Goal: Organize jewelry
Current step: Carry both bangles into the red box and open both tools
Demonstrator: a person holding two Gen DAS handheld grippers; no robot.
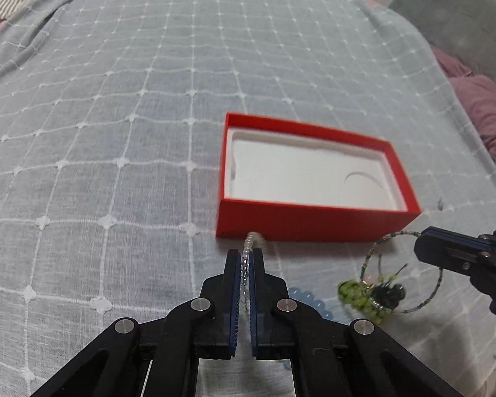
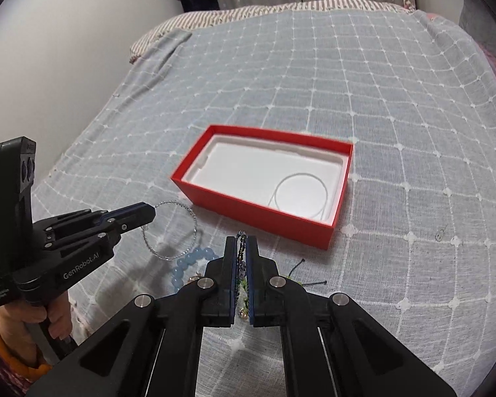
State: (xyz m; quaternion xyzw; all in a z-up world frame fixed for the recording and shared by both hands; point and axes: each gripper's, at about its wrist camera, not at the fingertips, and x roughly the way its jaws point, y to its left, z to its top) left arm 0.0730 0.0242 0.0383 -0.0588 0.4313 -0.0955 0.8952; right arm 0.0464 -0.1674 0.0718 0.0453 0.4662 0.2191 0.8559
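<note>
A red box point(image 1: 314, 225) with a white insert lies open on the bed; it also shows in the right wrist view point(image 2: 268, 213). A thin white ring point(image 2: 301, 195) lies inside it. My left gripper point(image 1: 247, 254) is shut on a clear bead bracelet point(image 1: 252, 241), which hangs as a loop in the right wrist view point(image 2: 173, 228). My right gripper point(image 2: 242, 243) is shut on a dark thin-bead bracelet point(image 2: 240, 258), seen as a hoop with green bead charms in the left wrist view point(image 1: 370, 258). A light blue bead bracelet point(image 2: 190, 263) lies on the cover between the grippers.
The bed has a grey-blue cover with a white grid point(image 1: 115, 115). A striped pillow point(image 2: 248, 13) lies at the far end. Purple and grey bedding point(image 1: 479, 109) is piled to the right. A wall point(image 2: 49, 66) runs along the left.
</note>
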